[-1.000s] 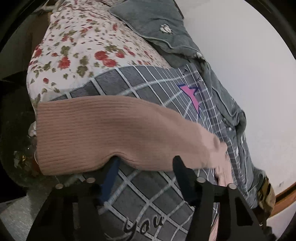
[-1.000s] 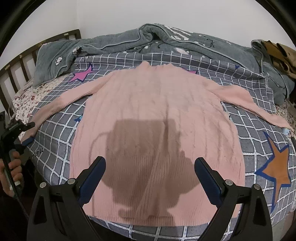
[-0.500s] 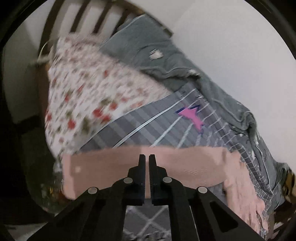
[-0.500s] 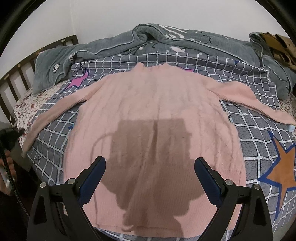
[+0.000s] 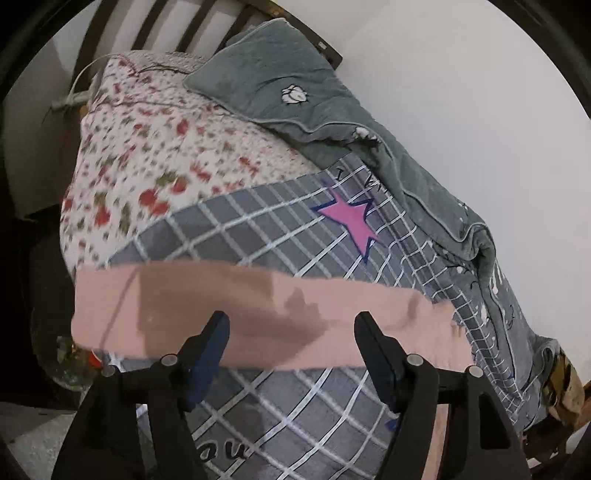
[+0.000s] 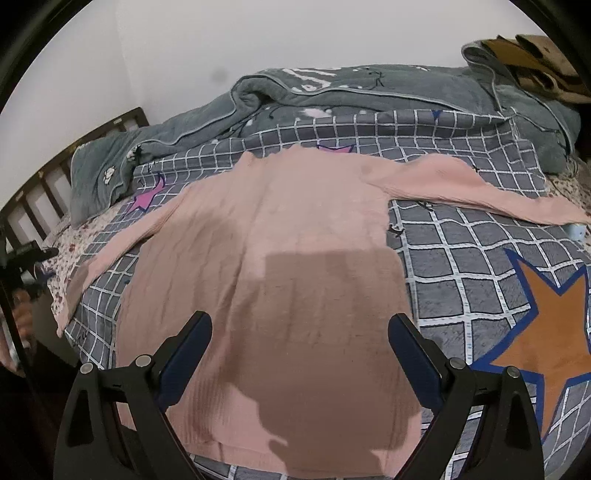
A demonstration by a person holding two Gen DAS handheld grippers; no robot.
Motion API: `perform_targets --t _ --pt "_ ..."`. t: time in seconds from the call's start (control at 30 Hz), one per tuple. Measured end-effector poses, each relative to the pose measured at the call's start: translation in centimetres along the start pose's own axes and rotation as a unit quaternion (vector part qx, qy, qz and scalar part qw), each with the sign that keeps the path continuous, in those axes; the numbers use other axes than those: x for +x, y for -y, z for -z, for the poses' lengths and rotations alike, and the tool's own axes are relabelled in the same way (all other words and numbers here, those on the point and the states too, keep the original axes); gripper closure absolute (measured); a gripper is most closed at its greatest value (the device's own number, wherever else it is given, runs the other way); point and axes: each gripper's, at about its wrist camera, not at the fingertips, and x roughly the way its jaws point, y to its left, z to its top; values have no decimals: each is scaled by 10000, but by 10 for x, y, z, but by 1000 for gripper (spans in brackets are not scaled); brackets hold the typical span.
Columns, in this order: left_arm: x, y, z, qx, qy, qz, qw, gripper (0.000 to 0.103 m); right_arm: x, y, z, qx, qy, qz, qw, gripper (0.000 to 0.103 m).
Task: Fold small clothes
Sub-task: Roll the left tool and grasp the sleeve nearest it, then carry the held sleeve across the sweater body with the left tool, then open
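Observation:
A pink knit sweater (image 6: 288, 258) lies flat, front up, on the grey checked bedspread (image 6: 461, 258), both sleeves spread out. Its left sleeve (image 5: 240, 314) crosses the left wrist view, the cuff end near the bed's edge. My left gripper (image 5: 291, 328) is open, its fingers just over the sleeve's near edge, holding nothing. It shows small at the far left of the right wrist view (image 6: 33, 254). My right gripper (image 6: 299, 332) is open and empty above the sweater's lower body. The right sleeve (image 6: 480, 188) reaches to the right.
A grey quilt (image 6: 369, 92) is bunched along the wall side of the bed. A floral sheet (image 5: 155, 155) covers the head end by the dark wooden headboard (image 5: 177, 26). A brown garment (image 6: 535, 55) lies at the far right corner. White wall behind.
My left gripper was shut on the sleeve half a second ago and has opened and let go; the sleeve lies flat. The right gripper has moved lower and closer over the sweater.

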Motion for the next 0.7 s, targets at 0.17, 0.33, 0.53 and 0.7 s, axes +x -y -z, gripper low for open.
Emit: perform_targets --t 0.17,0.33,0.53,0.7 --pt "10 -23 21 -232 -326 45 9992 35 4 -5 0 -74 3 16 10000 8" --pt "25 -53 28 -797 -587 362 9944 36 12 -21 -1 -187 -107 27 9998 8" --pt "42 -71 31 -1145 -737 757 9878 36 14 -44 1 -340 -222 172 9990 8" --pt "45 -90 21 -1495 -574 975 9823 36 15 -64 2 -510 -298 327 9977 8"
